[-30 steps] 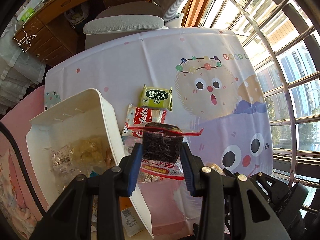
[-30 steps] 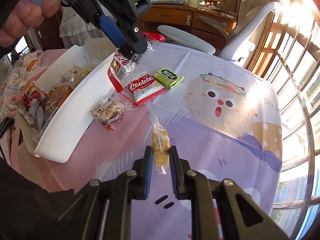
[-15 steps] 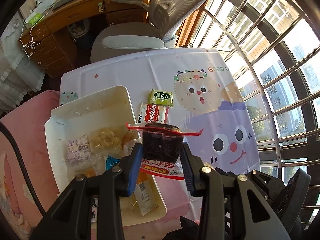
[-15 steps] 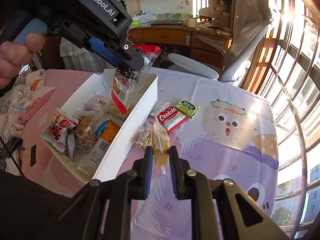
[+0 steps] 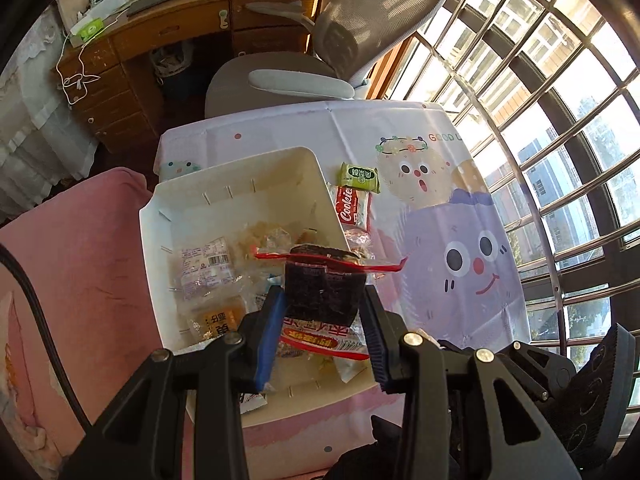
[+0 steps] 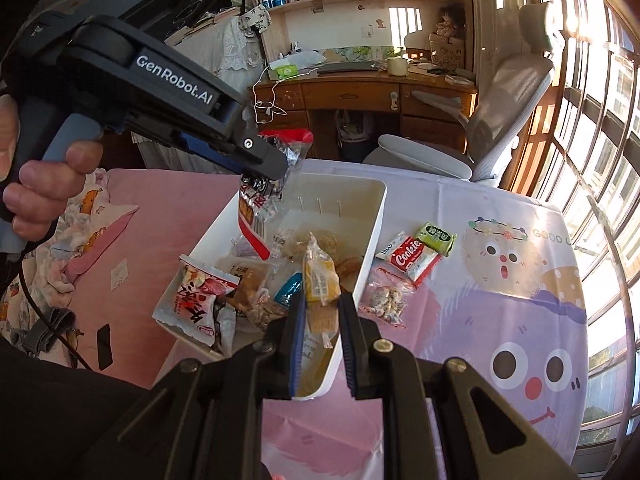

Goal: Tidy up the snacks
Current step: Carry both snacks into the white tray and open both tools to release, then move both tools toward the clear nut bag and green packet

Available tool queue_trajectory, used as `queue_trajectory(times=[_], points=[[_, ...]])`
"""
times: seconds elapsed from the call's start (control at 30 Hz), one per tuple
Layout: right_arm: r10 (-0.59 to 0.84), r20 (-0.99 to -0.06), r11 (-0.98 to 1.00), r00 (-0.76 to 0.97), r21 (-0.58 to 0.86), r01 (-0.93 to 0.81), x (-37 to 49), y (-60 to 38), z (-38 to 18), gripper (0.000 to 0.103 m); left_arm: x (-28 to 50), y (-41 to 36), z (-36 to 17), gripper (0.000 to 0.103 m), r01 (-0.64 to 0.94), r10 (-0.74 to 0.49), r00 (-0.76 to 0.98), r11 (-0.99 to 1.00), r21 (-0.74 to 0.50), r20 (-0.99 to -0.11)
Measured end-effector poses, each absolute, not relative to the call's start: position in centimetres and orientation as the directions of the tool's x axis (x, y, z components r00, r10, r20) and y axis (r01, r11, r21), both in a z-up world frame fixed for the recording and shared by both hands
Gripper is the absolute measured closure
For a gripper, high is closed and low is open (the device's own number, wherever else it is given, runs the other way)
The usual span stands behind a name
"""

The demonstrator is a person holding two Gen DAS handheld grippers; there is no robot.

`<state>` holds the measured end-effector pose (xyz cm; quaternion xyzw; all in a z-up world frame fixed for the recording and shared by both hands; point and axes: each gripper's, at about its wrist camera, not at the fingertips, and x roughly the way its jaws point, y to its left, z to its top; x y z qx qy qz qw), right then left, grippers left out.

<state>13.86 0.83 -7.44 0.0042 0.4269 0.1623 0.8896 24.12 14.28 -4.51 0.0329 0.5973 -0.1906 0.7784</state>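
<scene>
My left gripper (image 5: 322,304) is shut on a red-edged snack packet (image 5: 324,292) with dark contents, held above the white bin (image 5: 224,196). In the right wrist view that left gripper (image 6: 264,174) hangs over the bin's far end with the packet (image 6: 256,216) dangling from it. My right gripper (image 6: 322,320) is shut on a small yellow snack packet (image 6: 320,276), over the near end of the white bin (image 6: 372,236). The bin holds several wrapped snacks. A red Cookies pack (image 6: 412,256), a green pack (image 6: 436,238) and a clear bag of nuts (image 6: 384,298) lie on the cartoon tablecloth beside the bin.
A person's hand (image 6: 36,184) grips the left tool's handle. A grey office chair (image 5: 320,56) and a wooden desk (image 5: 172,36) stand behind the table. Barred windows (image 5: 560,120) run along the right. A pink cover (image 5: 80,264) lies left of the bin.
Both grippers have risen and moved left, from over the tablecloth to above the white bin, each still carrying its packet. The table looks smaller and farther below.
</scene>
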Motion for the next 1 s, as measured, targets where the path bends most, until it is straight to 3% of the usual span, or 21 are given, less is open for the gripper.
queue_trajectory(times=[0.47, 0.53, 0.6, 0.67, 0.87, 1.0], points=[[0.305, -0.780, 0.946, 0.546, 0.182, -0.269, 12.9, 7.6, -9.4, 0.086, 22.5, 20.1, -8.6, 0.066, 0.338, -0.233, 0.140, 0.925, -0.175, -0.962], [0.289, -0.781, 0.953, 0.554, 0.181, -0.242, 12.9, 7.9, -9.7, 0.086, 22.4, 20.6, -8.9, 0.059, 0.335, -0.246, 0.141, 0.923, -0.188, -0.959], [0.277, -0.784, 0.959, 0.556, 0.188, -0.213, 12.9, 7.8, -9.9, 0.078, 22.3, 20.8, -8.9, 0.042, 0.348, -0.260, 0.151, 0.917, -0.195, -0.954], [0.258, -0.789, 0.965, 0.558, 0.186, -0.184, 12.9, 7.6, -10.1, 0.069, 22.2, 20.8, -8.6, 0.040, 0.362, -0.271, 0.168, 0.911, -0.197, -0.948], [0.219, -0.801, 0.976, 0.558, 0.174, -0.133, 12.5, 7.1, -10.1, 0.067, 22.4, 20.5, -8.0, 0.036, 0.375, -0.318, 0.190, 0.898, -0.231, -0.929], [0.199, -0.811, 0.980, 0.550, 0.165, -0.110, 12.1, 6.5, -10.3, 0.060, 22.3, 20.1, -8.0, 0.036, 0.380, -0.354, 0.199, 0.887, -0.261, -0.914]])
